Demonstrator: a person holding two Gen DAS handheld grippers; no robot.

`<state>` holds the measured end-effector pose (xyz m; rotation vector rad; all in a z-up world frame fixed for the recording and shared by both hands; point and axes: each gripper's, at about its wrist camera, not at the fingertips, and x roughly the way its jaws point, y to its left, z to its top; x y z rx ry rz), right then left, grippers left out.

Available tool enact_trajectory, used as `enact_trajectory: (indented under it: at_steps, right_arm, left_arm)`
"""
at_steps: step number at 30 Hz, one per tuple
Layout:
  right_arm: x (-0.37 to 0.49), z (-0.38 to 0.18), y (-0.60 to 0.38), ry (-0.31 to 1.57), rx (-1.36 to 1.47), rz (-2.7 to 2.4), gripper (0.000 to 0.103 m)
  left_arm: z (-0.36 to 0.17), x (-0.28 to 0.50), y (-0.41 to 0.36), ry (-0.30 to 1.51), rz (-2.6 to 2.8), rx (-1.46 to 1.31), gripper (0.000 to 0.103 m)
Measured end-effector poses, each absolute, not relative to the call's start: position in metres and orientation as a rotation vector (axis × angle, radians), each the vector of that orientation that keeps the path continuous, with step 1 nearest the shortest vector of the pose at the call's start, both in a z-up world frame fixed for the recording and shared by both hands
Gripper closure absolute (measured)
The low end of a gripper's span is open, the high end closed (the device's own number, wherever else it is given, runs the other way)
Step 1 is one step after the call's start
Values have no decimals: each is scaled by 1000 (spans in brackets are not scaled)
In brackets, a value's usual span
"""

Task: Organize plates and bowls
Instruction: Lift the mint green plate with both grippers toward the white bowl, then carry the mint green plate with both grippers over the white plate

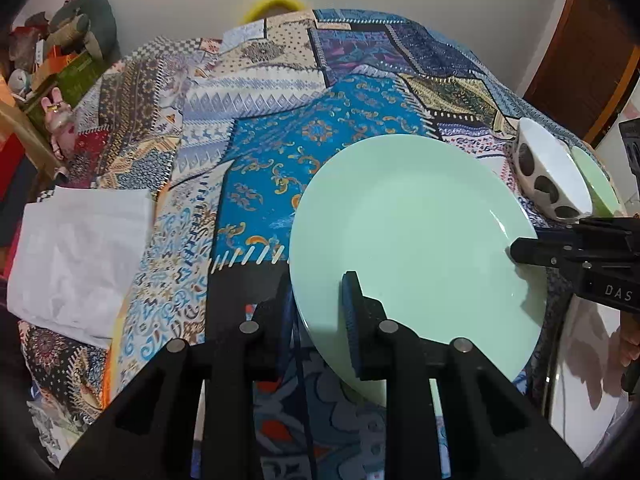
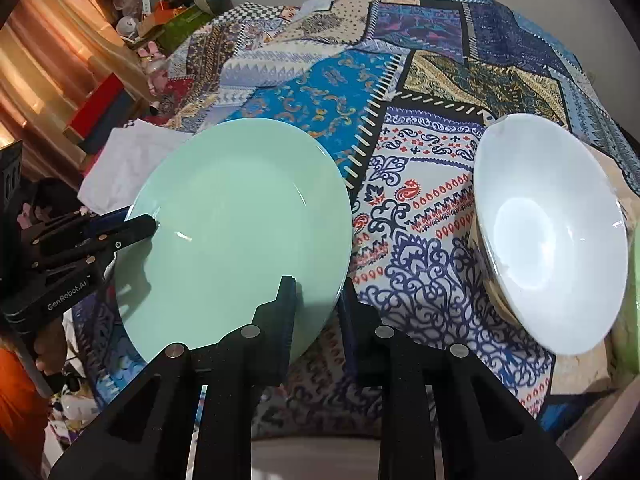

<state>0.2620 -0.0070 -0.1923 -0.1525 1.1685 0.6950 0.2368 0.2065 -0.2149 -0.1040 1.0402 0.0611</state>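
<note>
The patchwork cloth (image 1: 280, 128) is the biggest thing before me, spread over the whole surface under both of my grippers, its blue, cream and navy panels running away from my fingers to the far edge.

Next comes the mint-green plate (image 1: 404, 232). I hold it at two sides at once, and it sits tilted above the cloth rather than flat on it. My left gripper (image 1: 316, 300) is pinched on its near-left rim, one finger over the top face and the other under the edge. My right gripper (image 2: 316, 304) is pinched on the opposite rim in the same way, one finger on the top face and one below. From the left camera the right gripper's black fingers reach in at the plate's right edge; from the right camera the left gripper shows at the plate's left edge.

The white bowl (image 2: 552, 236) lies to the right of my right gripper, well clear of the plate, tipped on its side with its hollow facing me. From the left it shows dark spots on its outside.

A white sheet of crumpled paper (image 1: 80, 260) lies on the cloth, off to the left of my left gripper.
</note>
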Motion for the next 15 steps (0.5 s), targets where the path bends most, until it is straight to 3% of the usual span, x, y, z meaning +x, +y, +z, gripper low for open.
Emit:
enact_trajectory:
  at_steps: [15]
  right_arm:
    - [226,-142,-37,1082,-122,704,84]
  left_arm:
    - [-161,193,181,964,45,-108,80]
